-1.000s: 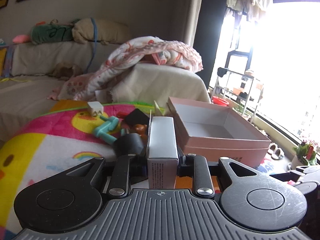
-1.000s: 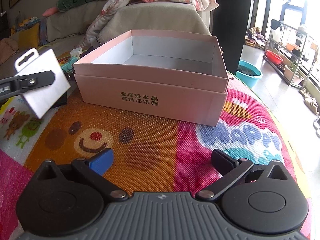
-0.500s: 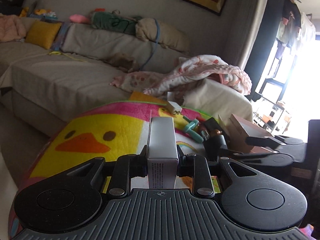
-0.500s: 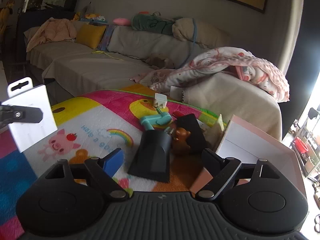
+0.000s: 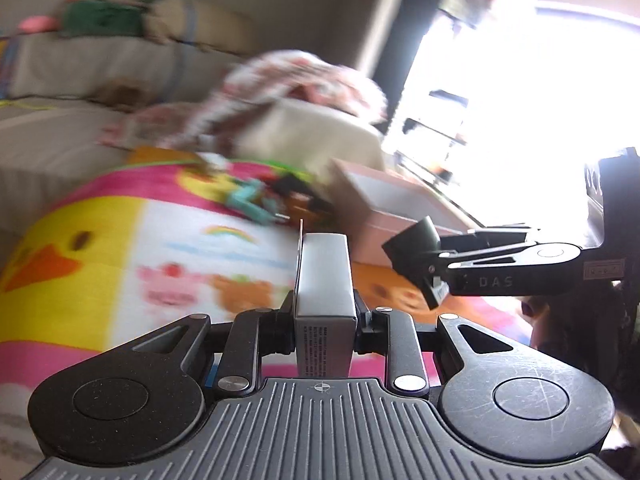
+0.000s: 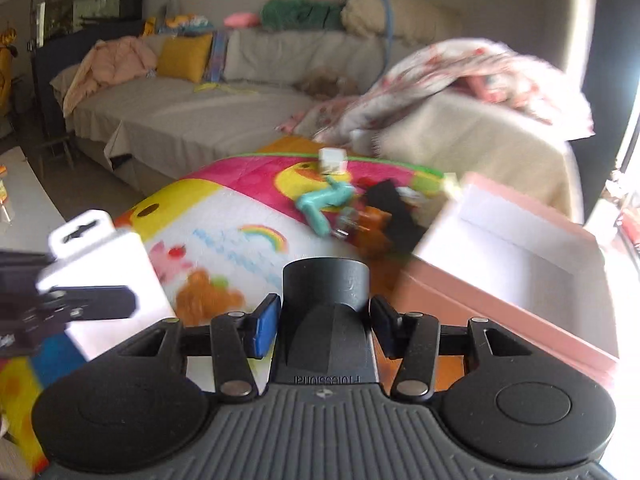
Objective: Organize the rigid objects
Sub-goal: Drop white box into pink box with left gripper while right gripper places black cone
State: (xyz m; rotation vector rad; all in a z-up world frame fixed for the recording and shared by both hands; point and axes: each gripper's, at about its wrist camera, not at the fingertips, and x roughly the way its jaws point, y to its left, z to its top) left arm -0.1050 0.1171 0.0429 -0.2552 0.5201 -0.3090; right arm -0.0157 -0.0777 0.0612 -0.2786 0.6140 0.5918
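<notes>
My left gripper (image 5: 324, 312) is shut on a small white carton (image 5: 324, 272), held upright above the colourful play mat (image 5: 120, 240). The right wrist view shows that carton (image 6: 108, 272) at the left. My right gripper (image 6: 326, 316) has a black nozzle-shaped piece (image 6: 326, 280) between its closing jaws, and both pads touch its sides. In the left wrist view the nozzle (image 5: 412, 244) hangs off the mat in the right gripper (image 5: 424, 276), in front of the open pink box (image 5: 384, 192). In the right wrist view the pink box (image 6: 500, 292) lies to the right.
A pile of small items lies on the mat beside the pink box: a teal tool (image 6: 324, 204), a white plug (image 6: 332, 158), a brown bear figure (image 6: 372, 224) and a black wedge (image 6: 394, 208). A sofa (image 6: 200, 112) with cushions and a blanket stands behind.
The right gripper has shut on the black nozzle and raised it off the mat. The left gripper has swung back to the right, towards the pink box, with the carton still in it.
</notes>
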